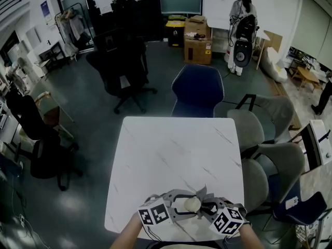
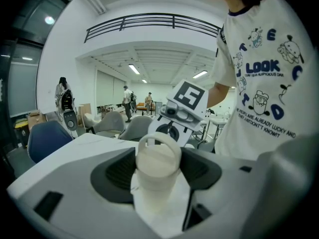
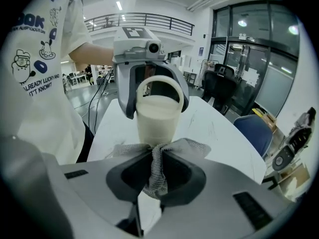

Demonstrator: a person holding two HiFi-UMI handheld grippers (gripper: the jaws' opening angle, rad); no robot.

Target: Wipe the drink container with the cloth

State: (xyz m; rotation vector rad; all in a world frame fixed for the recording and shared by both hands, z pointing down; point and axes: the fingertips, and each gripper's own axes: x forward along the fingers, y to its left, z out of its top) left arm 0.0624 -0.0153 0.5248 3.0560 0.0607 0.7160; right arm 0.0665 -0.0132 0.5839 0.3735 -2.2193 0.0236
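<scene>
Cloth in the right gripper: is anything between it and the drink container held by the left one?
Nothing visible. The right gripper pinches the cloth, whose spread edge sits right at the base of the drink container, seemingly touching it. The left gripper clamps the container from the far side.

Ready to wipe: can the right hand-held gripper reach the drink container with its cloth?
Likely yes: the cloth pinched in the right hand-held gripper lies by the drink container, which the left hand-held gripper holds; nothing stands between.

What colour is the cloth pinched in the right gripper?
Grey, with a knitted, mesh-like weave. The cloth shows best in the right gripper view.
</scene>
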